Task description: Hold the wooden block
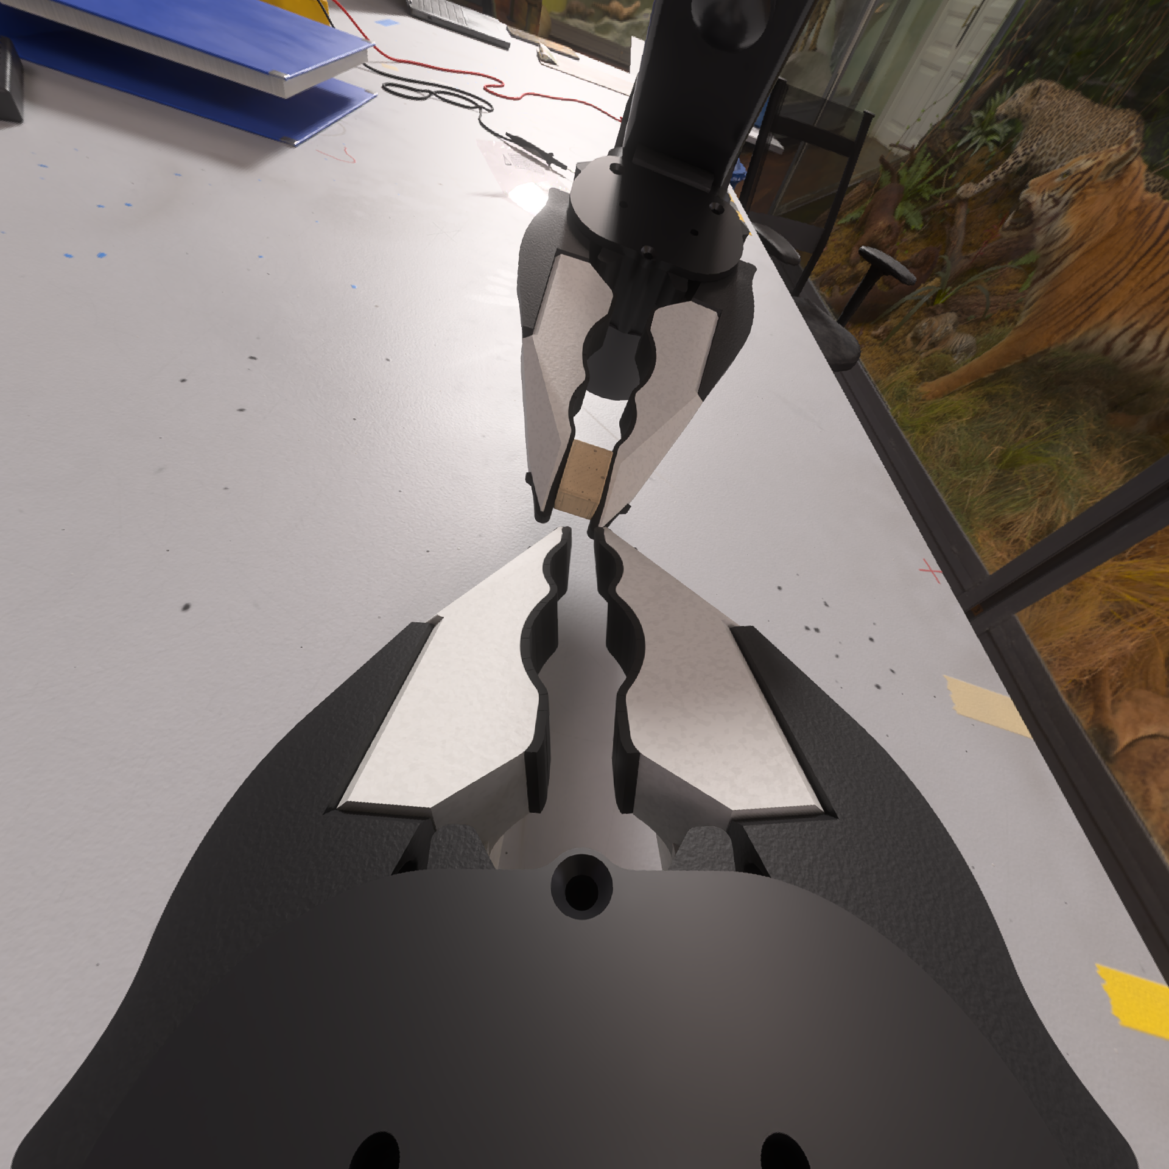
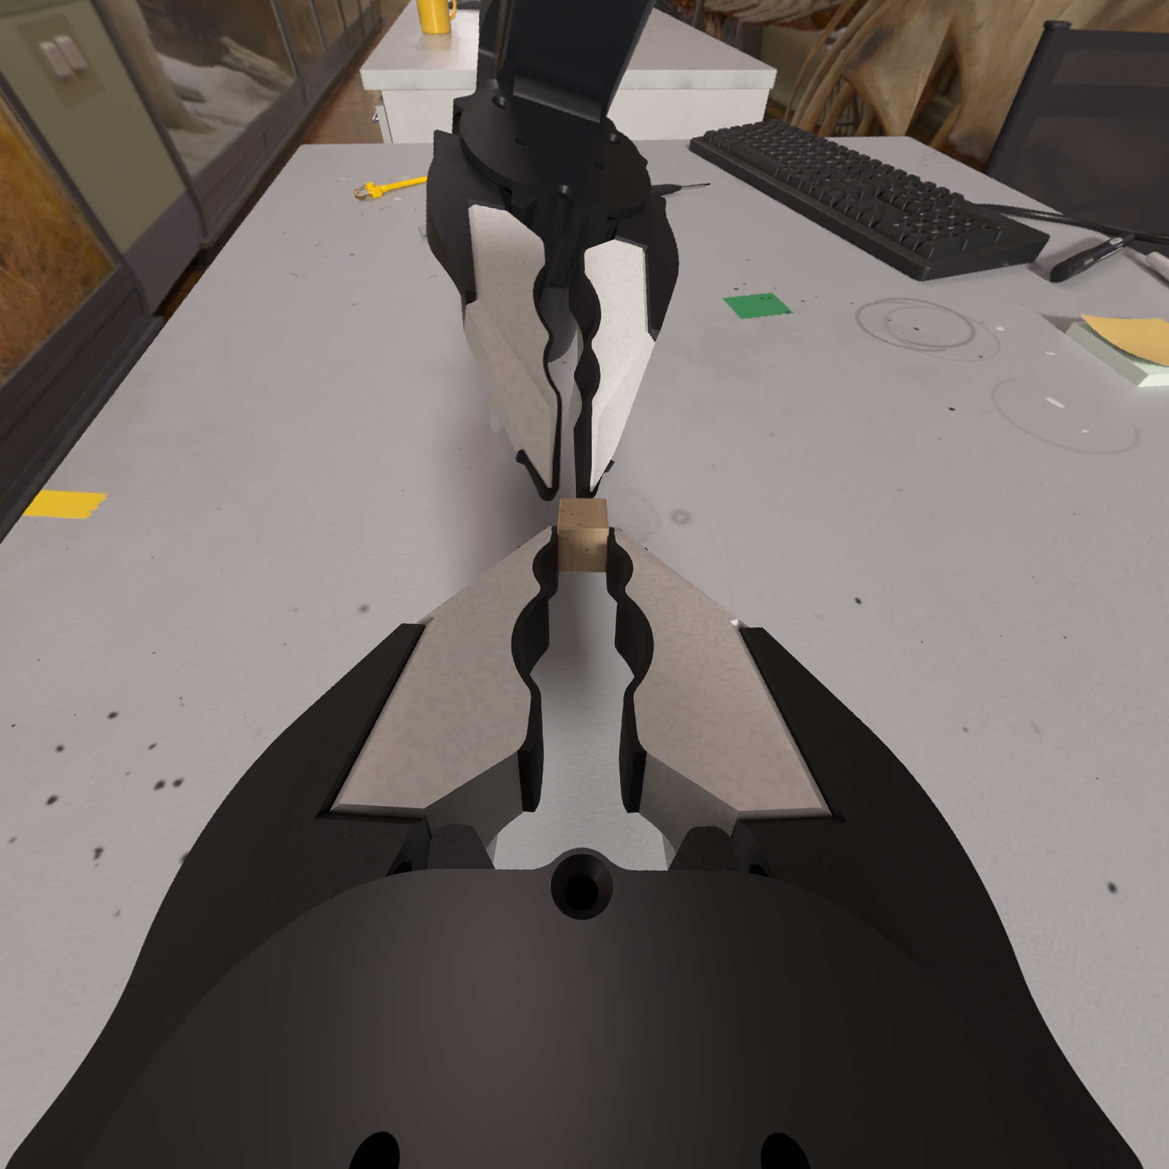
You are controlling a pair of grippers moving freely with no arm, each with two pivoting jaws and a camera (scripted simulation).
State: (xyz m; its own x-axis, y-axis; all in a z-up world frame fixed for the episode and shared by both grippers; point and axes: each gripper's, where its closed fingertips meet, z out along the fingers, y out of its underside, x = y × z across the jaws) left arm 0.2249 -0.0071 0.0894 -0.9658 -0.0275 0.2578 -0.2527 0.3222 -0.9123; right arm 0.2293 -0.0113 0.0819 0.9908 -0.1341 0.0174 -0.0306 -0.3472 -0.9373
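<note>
A small pale wooden block [image 2: 582,538] sits clamped between the fingertips of my right gripper [image 2: 582,545], low over the grey table [image 2: 253,443]. In the left wrist view the right gripper [image 1: 572,513] faces me with the block [image 1: 581,476] between its tips. My left gripper [image 1: 582,538] is shut and empty, with only a narrow slit between its fingers. Its tips point at the block from the opposite side, just short of it. In the right wrist view the left gripper [image 2: 571,490] hangs just beyond the block.
Blue boards [image 1: 190,50] and red and black cables [image 1: 455,95] lie at the far left. The table edge [image 1: 917,506] runs beside a glass case. A black keyboard [image 2: 866,196], a pen [image 2: 1088,256], a green square [image 2: 756,305], a notepad [image 2: 1126,354] and yellow tape [image 2: 63,504] are on the table.
</note>
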